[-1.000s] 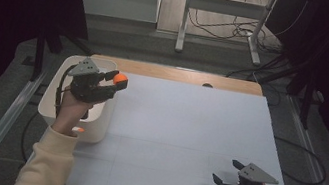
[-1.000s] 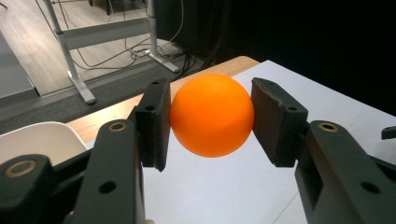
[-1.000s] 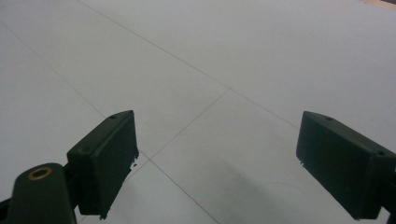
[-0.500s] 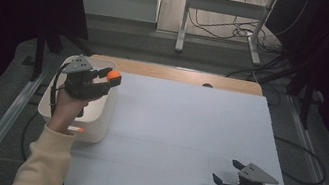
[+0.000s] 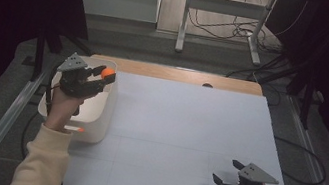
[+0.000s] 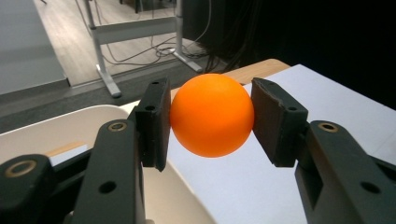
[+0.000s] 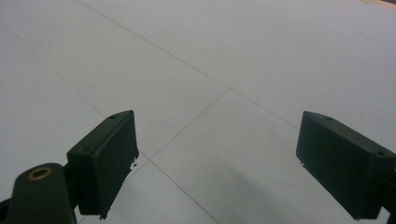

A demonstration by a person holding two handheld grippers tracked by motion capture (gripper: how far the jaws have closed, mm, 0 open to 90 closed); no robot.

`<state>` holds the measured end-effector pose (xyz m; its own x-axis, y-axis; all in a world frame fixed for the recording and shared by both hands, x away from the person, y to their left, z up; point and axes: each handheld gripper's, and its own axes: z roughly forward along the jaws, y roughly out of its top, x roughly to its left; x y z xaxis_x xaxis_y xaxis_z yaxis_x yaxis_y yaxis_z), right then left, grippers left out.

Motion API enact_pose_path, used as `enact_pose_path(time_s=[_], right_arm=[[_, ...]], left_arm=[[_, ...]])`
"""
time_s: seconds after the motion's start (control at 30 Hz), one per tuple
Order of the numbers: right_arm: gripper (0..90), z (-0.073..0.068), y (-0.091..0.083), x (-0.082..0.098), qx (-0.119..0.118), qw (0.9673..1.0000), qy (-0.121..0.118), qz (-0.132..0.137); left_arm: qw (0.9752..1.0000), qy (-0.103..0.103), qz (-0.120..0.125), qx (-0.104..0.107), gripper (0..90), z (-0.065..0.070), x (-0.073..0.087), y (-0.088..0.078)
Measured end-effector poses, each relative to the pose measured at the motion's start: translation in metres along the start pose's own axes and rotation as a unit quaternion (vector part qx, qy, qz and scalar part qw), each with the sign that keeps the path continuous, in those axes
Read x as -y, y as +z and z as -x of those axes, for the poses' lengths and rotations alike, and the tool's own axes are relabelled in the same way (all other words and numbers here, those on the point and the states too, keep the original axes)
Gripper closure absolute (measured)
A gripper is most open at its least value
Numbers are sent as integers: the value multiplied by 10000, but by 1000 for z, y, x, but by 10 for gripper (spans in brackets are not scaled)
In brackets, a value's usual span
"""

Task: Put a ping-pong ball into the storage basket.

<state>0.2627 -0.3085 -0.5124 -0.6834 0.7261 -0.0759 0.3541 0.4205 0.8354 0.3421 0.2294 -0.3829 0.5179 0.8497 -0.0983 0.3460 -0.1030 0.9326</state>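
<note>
Left gripper (image 5: 104, 76) clamps orange ball (image 6: 211, 115) over far-left white bin (image 5: 96, 122); next: release. Right gripper (image 7: 219, 163) jaws wide, idle near-right.

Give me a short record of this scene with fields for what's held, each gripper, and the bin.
held item: orange ball
left gripper: shut on the ball, above the white bin
right gripper: open, nothing between the jaws, low over the white table sheet
bin position: left edge of the table
bin contents: cannot tell
</note>
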Motion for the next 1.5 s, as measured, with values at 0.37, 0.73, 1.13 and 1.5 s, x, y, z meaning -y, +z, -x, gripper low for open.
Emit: enact_pose_path(time_s=[0.37, 0.73, 1.13, 1.5], right_arm=[[130, 0, 0, 0, 1, 10000, 7, 1], [129, 0, 0, 0, 1, 10000, 1, -7], [129, 0, 0, 0, -2, 10000, -5, -6], [129, 0, 0, 0, -4, 10000, -5, -9]], left_arm=[[9997, -79, -2, -235, 503, -10, 3, -3], [9981, -15, -29, -609, 502, -18, 5, -7], [9964, -103, -57, -843, 503, -31, 8, -11], [9959, -27, -257, -861, 502, -31, 12, -2]])
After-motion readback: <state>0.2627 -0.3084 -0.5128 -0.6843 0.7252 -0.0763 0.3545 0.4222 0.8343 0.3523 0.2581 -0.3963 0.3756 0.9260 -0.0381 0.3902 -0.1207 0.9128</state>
